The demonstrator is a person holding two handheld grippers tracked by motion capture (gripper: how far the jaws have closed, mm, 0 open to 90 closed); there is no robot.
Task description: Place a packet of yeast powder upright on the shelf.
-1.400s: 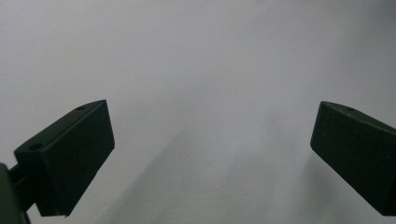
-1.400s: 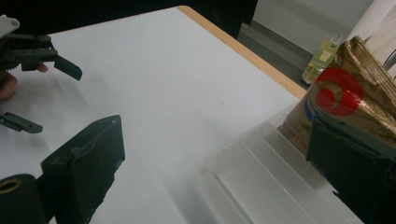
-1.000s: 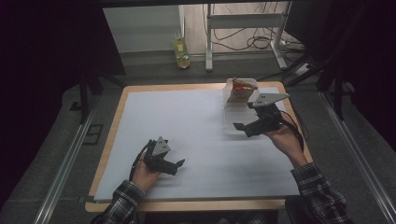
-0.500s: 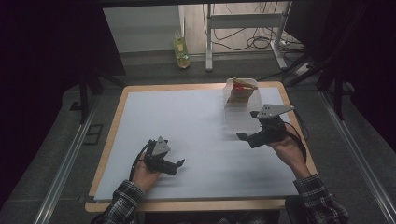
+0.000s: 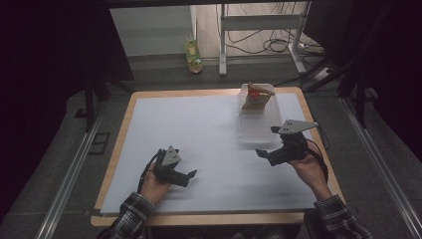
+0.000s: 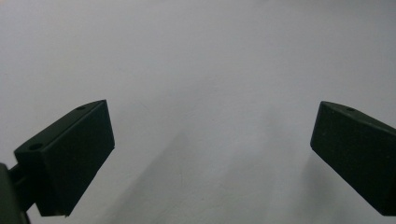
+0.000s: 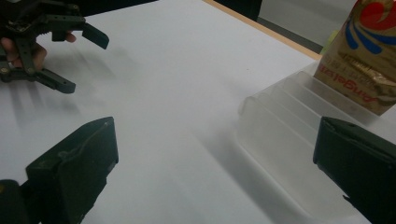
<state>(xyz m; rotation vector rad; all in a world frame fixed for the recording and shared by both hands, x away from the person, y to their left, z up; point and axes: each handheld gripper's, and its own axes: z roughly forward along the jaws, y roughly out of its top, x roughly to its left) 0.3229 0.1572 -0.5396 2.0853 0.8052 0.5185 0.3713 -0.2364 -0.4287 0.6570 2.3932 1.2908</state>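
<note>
A clear plastic tray (image 5: 255,127) lies on the white sheet at the right. A gold snack bag (image 5: 256,96) with red print stands upright in its far end. My right gripper (image 5: 266,142) hovers at the tray's near right corner, pointing left. In the right gripper view its jaws (image 7: 217,144) stand open with nothing between them; they have just been opening further. That view shows the tray (image 7: 285,135) and the bag (image 7: 364,56) ahead on the right. My left gripper (image 5: 190,178) rests low over the sheet at the near left. It is open and empty (image 6: 212,126).
The white sheet (image 5: 199,129) covers a wooden tabletop (image 5: 209,219) whose rim shows all round. A yellow-green bottle (image 5: 193,54) and a metal stand (image 5: 259,25) are on the floor beyond the far edge. The left gripper (image 7: 56,46) appears far off in the right gripper view.
My right gripper has drawn back from beside the bag toward the near end of the tray and sunk lower. The left gripper has stayed where it was.
</note>
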